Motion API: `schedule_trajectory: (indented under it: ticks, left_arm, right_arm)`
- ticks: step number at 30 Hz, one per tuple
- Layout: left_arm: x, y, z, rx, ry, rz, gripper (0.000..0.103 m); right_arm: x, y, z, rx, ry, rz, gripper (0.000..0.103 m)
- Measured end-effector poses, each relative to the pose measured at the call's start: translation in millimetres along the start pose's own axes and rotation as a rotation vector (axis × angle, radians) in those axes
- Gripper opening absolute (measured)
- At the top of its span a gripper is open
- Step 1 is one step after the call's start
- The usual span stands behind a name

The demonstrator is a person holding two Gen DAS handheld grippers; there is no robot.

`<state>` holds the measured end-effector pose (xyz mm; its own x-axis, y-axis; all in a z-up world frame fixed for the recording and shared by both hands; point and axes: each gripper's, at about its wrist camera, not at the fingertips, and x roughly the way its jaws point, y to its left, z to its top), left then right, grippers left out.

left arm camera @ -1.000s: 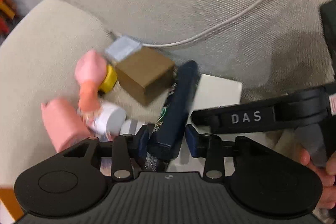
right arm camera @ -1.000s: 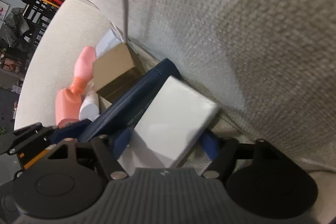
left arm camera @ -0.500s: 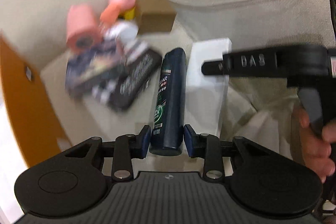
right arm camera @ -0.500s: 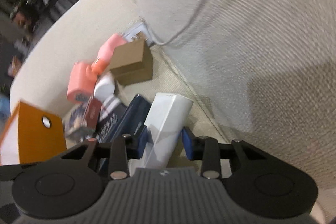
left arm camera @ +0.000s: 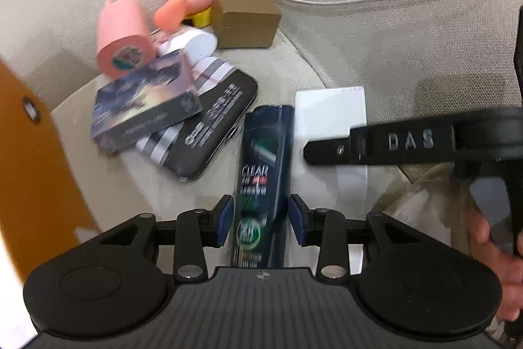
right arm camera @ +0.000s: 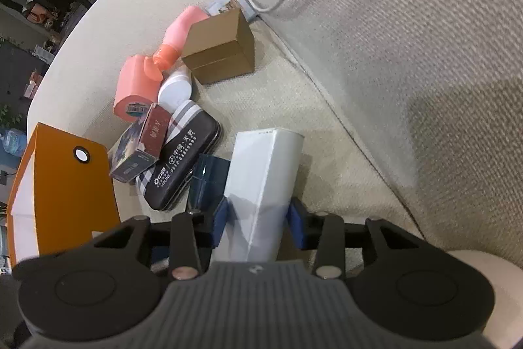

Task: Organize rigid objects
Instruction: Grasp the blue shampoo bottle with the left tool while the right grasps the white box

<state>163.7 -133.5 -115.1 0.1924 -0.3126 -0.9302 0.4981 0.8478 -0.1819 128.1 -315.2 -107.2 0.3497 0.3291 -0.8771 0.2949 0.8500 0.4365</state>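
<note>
1. Your left gripper (left arm camera: pixel 261 224) is clamped on the dark blue bottle (left arm camera: pixel 265 159); label reads "CLEAR", w/ a green "2in1"-looking badge lower down (blurred, prob.).
2. Bottle's long axis runs straight out along the fingers, far end pointing at the brown cardboard box (left arm camera: pixel 246 18).
3. Your right gripper (right arm camera: pixel 260 223) is closed on the white box (right arm camera: pixel 264 179), just right of the bottle, parallel to it; no text I can read.
4. Left of the bottle: black case (right arm camera: pixel 183 164) w/ white Chinese print and digits, partly under a dark printed box (left arm camera: pixel 147 107).
5. Orange bag (right arm camera: pixel 70 185) further left; contents hidden.
</note>
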Motion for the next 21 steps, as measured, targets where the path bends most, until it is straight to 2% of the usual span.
schedule_trajectory:
  ticks: [3, 7, 9, 12, 14, 17, 21]
  left_arm:
    - [2.9, -2.7, 7.4, 0.035, -0.012, 0.004, 0.045]
    - [10.9, -0.3, 12.2, 0.036, -0.015, 0.028, 0.059]
    - [11.8, 0.3, 14.3, 0.043, -0.019, 0.043, 0.060]
    - [10.5, 2.4, 13.6, 0.044, -0.014, 0.056, 0.059]
    - [15.4, -2.7, 12.2, 0.084, 0.017, 0.088, 0.049]
    - [21.1, -12.6, 8.0, 0.150, 0.007, 0.139, 0.046]
    - [19.5, -12.3, 6.7, 0.119, -0.019, 0.116, 0.044]
  right_arm:
    - [4.3, 1.0, -0.7, 0.000, 0.019, -0.008, 0.047]
    - [8.9, 2.4, -0.8, 0.000, 0.022, -0.037, 0.048]
    - [10.1, 1.2, 0.2, 0.006, 0.022, -0.028, 0.046]
    - [3.4, -1.4, 0.0, 0.012, 0.006, 0.002, 0.037]
    - [-3.4, -1.4, -2.8, 0.002, -0.003, 0.033, 0.032]
    - [-6.5, 1.1, -7.8, -0.032, -0.011, 0.047, 0.032]
    - [-4.0, 3.2, -8.2, -0.049, -0.020, 0.042, 0.032]
